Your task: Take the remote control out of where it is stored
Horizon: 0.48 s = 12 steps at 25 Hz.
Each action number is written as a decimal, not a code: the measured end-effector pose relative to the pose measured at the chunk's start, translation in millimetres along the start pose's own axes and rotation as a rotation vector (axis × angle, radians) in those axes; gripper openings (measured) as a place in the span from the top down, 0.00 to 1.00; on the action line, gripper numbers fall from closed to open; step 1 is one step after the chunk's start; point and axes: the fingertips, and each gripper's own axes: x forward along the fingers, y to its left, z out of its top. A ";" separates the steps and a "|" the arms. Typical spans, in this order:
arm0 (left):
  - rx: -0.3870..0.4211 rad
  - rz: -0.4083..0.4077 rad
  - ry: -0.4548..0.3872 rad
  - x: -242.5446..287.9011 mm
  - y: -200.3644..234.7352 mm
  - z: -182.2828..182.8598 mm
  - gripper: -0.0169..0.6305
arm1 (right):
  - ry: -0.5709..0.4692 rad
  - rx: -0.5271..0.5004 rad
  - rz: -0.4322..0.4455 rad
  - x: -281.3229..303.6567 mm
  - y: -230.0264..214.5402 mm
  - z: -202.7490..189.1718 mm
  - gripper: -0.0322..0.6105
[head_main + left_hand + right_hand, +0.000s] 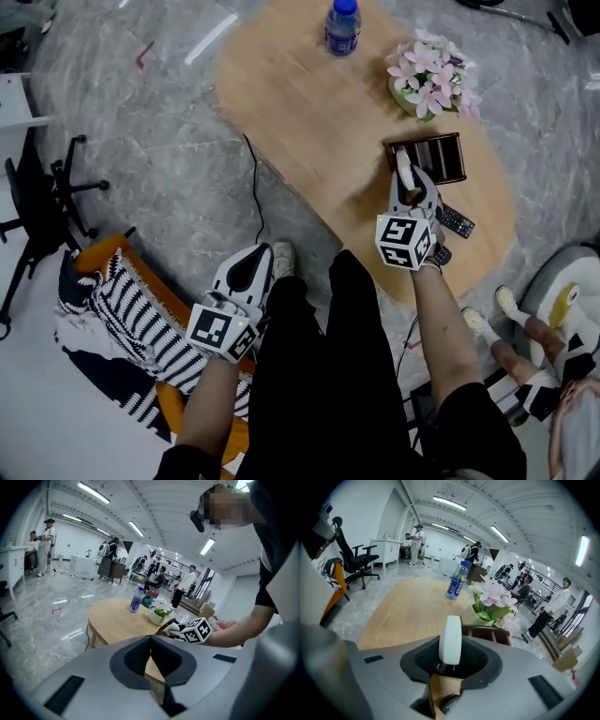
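Seen from above, a person stands at the near edge of an oval wooden table (309,112), holding a gripper in each hand. The right gripper (411,195) reaches over the table's right end, and its jaws are clamped on a slim white remote control (404,167), which stands on its narrow edge between the dark pads and sticks out forward past them. The far end of the remote lies over the left part of a dark brown wooden holder (441,157); no view shows whether that end is inside the holder or just above its rim. In the right gripper view the holder's rim shows directly behind the remote. A black remote (457,221) lies flat on the table just to the right of the right gripper. Beyond the holder stands a pot of pink flowers (429,75), and farther along the table is a blue bottle (342,26). The left gripper (248,272) hangs low beside the person's left leg, off the table and over the grey floor, with its jaws closed together on nothing. To its left is a striped cloth (141,319) on an orange seat.
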 end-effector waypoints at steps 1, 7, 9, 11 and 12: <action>0.000 -0.006 0.000 -0.6 -0.6 0.5 0.96 | -0.012 0.001 -0.004 -3.7 -0.9 3.8 0.76; 0.018 -0.045 -0.006 -7.8 -4.6 8.6 0.96 | -0.073 0.007 -0.037 -32.5 -4.3 26.6 0.77; 0.033 -0.057 -0.002 -11.4 -6.8 10.6 0.96 | -0.092 0.009 -0.046 -44.0 -3.4 32.7 0.77; 0.045 -0.069 0.001 -15.1 -7.7 12.2 0.96 | -0.108 0.002 -0.055 -54.9 -1.3 37.8 0.77; 0.052 -0.075 0.003 -17.2 -7.9 13.1 0.96 | -0.113 -0.002 -0.058 -59.7 0.5 39.6 0.77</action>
